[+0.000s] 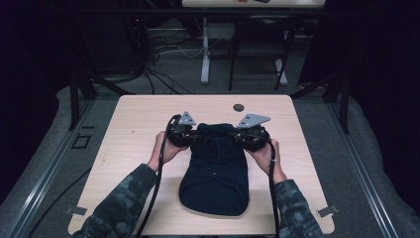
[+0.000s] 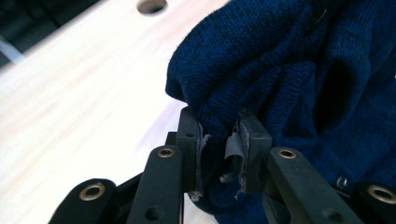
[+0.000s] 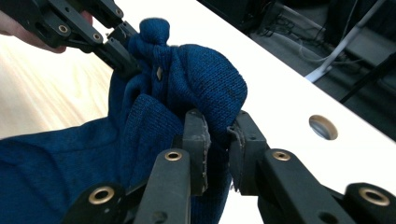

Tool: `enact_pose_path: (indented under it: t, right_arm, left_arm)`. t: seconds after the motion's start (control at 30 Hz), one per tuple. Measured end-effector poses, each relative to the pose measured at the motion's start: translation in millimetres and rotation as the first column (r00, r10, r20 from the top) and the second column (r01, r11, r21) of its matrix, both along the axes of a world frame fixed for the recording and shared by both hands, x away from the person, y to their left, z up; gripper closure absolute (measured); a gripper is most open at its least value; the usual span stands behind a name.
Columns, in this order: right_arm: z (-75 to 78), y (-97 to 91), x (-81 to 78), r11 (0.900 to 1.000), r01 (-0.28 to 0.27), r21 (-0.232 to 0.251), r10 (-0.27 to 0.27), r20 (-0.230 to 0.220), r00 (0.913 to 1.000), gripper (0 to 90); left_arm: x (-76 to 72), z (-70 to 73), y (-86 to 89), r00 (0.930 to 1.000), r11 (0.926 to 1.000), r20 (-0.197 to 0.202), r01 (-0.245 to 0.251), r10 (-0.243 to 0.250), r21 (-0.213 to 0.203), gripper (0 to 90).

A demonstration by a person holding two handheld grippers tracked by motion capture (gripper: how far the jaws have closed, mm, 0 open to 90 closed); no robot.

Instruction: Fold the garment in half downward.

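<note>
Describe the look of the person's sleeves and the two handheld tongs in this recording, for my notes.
Both sleeves are a dark grey-green camouflage print. The left tongs and right tongs are black, each topped by a grey three-cornered plate, with a thick black cable trailing back along the forearm. Up close, the jaws are black links with brass-coloured pivots, and the grey pads look frayed.

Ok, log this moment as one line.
left tool: shut on blue knit garment | right tool: shut on the garment's top edge | garment: top lifted, lower part on table
</note>
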State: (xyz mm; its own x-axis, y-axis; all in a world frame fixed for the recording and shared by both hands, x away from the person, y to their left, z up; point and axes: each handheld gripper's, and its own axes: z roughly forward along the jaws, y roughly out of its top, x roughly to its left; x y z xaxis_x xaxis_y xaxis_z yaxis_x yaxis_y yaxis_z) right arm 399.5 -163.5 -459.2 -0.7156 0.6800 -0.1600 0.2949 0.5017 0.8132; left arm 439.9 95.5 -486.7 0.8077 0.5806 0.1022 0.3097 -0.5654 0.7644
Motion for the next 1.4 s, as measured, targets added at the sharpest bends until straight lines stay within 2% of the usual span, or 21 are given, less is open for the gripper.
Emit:
enact_pose_path:
  t: [0.03,0.1,0.13,0.23,0.33,0.4,0.47,0.57,0.6,0.7,0.77,0.83,0.87,0.93,1.0,1.2,1.33,1.4]
  right_arm:
    - [1.7,-2.0,1.2,0.9999,-0.001,0.013,0.002,-0.030,0.9995,77.1]
    - [4.6,-5.1,0.8,0.9995,0.002,0.030,0.000,-0.056,0.9984,76.8]
    - [6.1,-6.8,0.5,0.9996,0.004,0.028,-0.001,-0.089,0.9960,76.0]
    - [6.8,-8.4,-0.8,0.9997,0.001,0.024,0.002,-0.110,0.9940,75.5]
    - [7.5,-11.3,-2.5,0.9996,0.007,0.028,-0.004,-0.107,0.9943,75.5]
    - [9.0,-12.2,-0.1,0.9993,0.021,0.031,-0.018,-0.089,0.9959,75.7]
    - [15.8,-14.9,5.8,0.9991,0.037,0.021,-0.035,-0.084,0.9958,75.4]
    - [20.6,-16.5,9.6,0.9980,0.034,0.053,-0.028,-0.110,0.9935,73.5]
    - [20.7,-16.4,9.1,0.9980,0.028,0.057,-0.022,-0.116,0.9930,71.7]
    - [13.9,-15.3,5.9,0.9974,0.002,0.072,0.009,-0.153,0.9881,65.7]
    - [7.7,-13.1,5.3,0.9972,-0.007,0.074,0.020,-0.180,0.9835,58.2]
    - [0.7,-9.3,5.5,0.9974,-0.001,0.072,0.015,-0.203,0.9791,44.9]
    - [-3.7,-6.8,6.2,0.9974,0.003,0.072,0.012,-0.218,0.9759,42.6]
    - [-10.7,-2.8,7.5,0.9980,0.015,0.062,0.000,-0.228,0.9738,39.4]
    - [-16.4,0.5,9.7,0.9986,0.027,0.045,-0.016,-0.238,0.9711,45.7]
    - [-24.0,5.9,7.2,0.9989,0.044,0.015,-0.041,-0.194,0.9801,66.6]
    - [-27.3,9.0,1.7,0.9996,0.028,-0.006,-0.029,-0.170,0.9851,72.6]
    - [-29.1,10.5,-1.5,0.9996,0.017,-0.023,-0.020,-0.163,0.9863,73.5]
  left_arm:
    - [-2.4,2.0,-0.4,0.9997,1.0000,0.024,-0.001,0.001,0.005,75.2]
    - [-7.1,5.2,-1.4,0.9979,0.9999,0.065,-0.006,0.005,0.016,75.2]
    - [-9.7,7.0,-2.1,0.9957,0.9993,0.093,-0.003,-0.001,0.038,75.2]
    - [-17.1,11.9,-5.2,0.9845,0.9970,0.175,-0.008,-0.006,0.077,75.2]
    - [-19.3,16.6,-7.8,0.9701,0.9964,0.243,-0.023,0.003,0.082,75.3]
    - [-19.0,20.2,-10.9,0.9637,0.9962,0.267,-0.031,0.008,0.081,75.4]
    - [-18.1,24.9,-12.4,0.9620,0.9972,0.272,-0.036,0.016,0.066,75.3]
    - [-17.2,27.8,-11.4,0.9616,0.9971,0.274,-0.036,0.016,0.068,75.4]
    - [-17.1,26.9,-10.7,0.9639,0.9972,0.266,-0.038,0.020,0.064,75.4]
    - [-17.5,21.9,-6.8,0.9655,0.9971,0.259,-0.043,0.025,0.062,75.4]
    - [-18.8,18.1,-5.7,0.9653,0.9970,0.260,-0.044,0.026,0.064,75.4]
    - [-19.3,16.0,-4.5,0.9650,0.9973,0.261,-0.042,0.025,0.060,75.3]
    - [-18.6,16.0,-3.7,0.9654,0.9978,0.259,-0.040,0.025,0.052,75.3]
    - [-17.9,16.6,-2.4,0.9618,0.9982,0.272,-0.045,0.032,0.040,75.3]
    - [-17.6,16.6,-1.3,0.9608,0.9987,0.276,-0.038,0.027,0.035,75.3]
    - [-19.7,14.3,3.7,0.9635,0.9990,0.267,-0.022,0.011,0.040,74.9]
    - [-24.4,10.6,8.6,0.9662,0.9980,0.258,-0.005,-0.011,0.063,73.6]
    - [-26.0,8.3,11.1,0.9717,0.9981,0.236,-0.001,-0.014,0.062,72.4]
